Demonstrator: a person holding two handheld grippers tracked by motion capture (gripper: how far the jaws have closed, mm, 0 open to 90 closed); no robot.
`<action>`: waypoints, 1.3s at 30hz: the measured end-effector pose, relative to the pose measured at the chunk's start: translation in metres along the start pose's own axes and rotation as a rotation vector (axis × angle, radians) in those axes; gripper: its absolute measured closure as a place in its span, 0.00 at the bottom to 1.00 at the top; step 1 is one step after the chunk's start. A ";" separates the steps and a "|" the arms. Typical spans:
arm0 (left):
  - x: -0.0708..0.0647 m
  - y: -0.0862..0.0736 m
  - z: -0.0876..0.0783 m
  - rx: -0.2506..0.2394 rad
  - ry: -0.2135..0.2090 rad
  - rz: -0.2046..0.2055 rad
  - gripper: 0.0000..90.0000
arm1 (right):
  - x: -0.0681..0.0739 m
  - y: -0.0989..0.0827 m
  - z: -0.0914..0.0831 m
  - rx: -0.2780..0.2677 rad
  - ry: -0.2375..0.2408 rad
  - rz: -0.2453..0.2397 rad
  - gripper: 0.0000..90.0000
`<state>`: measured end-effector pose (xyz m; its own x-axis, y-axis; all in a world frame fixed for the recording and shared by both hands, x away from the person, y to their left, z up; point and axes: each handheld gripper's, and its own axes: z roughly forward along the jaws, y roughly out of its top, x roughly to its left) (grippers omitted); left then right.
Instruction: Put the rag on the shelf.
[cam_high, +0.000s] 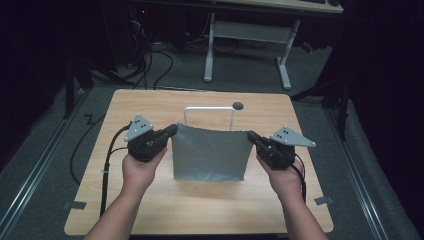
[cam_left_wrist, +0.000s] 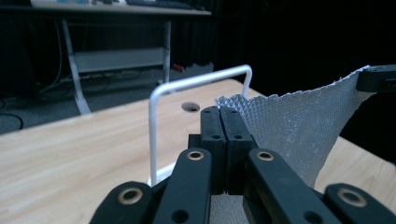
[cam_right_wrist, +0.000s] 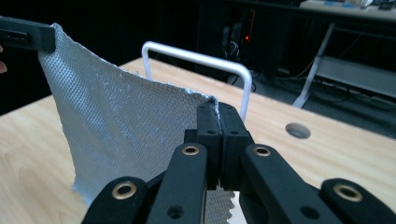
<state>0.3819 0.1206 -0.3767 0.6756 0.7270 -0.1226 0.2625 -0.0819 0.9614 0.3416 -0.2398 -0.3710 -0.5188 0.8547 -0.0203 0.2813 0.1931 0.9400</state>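
Cloth (cam_high: 210, 152), grey, hangs spread flat between two grippers, above wooden counter (cam_high: 150, 205). Left gripper (cam_high: 173, 131) pinches top left corner, jaws clenched tight on cloth. Right gripper (cam_high: 251, 137) pinches top right corner, jaws clenched on cloth too. Bottom edge of cloth seems to rest on counter. White wire rack (cam_high: 209, 111) stands just behind cloth. Small round hole (cam_high: 238, 106) in counter near rack.

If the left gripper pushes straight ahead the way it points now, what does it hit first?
Likely the right gripper: the left gripper aims across the held cloth toward it. The white rack seems farther back.
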 end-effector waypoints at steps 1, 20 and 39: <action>0.001 0.002 0.001 -0.007 0.004 0.002 1.00 | -0.001 0.003 0.001 -0.007 -0.003 -0.004 1.00; 0.041 0.020 0.038 -0.050 0.084 -0.004 1.00 | -0.013 0.040 0.042 -0.066 -0.048 -0.019 1.00; 0.072 0.041 0.088 -0.070 0.130 0.049 1.00 | -0.050 0.059 0.092 -0.066 -0.096 0.023 1.00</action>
<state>0.5016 0.1095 -0.3675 0.5903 0.8059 -0.0461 0.1797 -0.0755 0.9808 0.4586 -0.2262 -0.3457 -0.4319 0.9015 -0.0278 0.2368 0.1431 0.9610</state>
